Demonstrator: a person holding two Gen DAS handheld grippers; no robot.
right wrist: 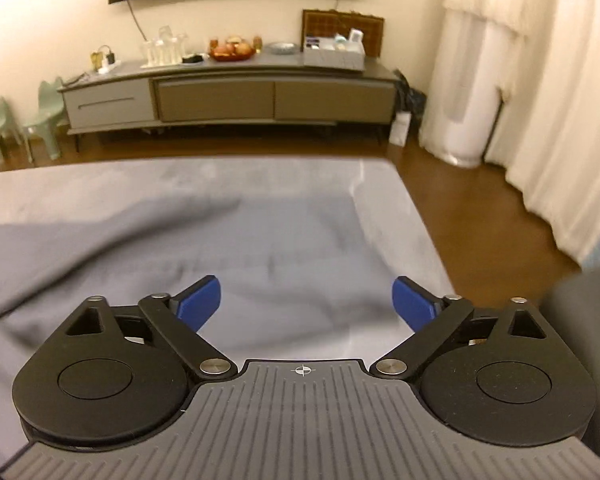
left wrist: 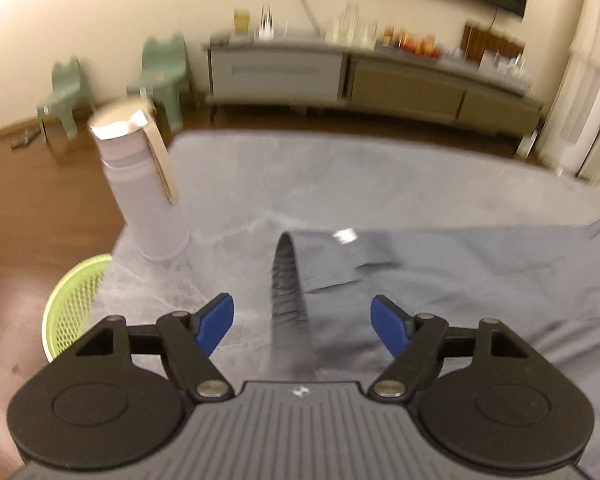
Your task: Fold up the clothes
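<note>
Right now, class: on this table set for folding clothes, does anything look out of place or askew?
Yes. A white bottle stands near the table's left edge, close beside the blue-grey garment and unrelated to folding. The garment's near fold stands up as a ridge instead of lying flat. Nothing looks spilled or damaged.

Left gripper hangs with jaws wide, nothing between the pads. Ahead of it a raised fold of the grey-blue garment stands up. The white bottle stands upright at the table's left edge, blocking that side. Right gripper is spread too, over flat cloth; the grey table beyond lies bare.
</note>
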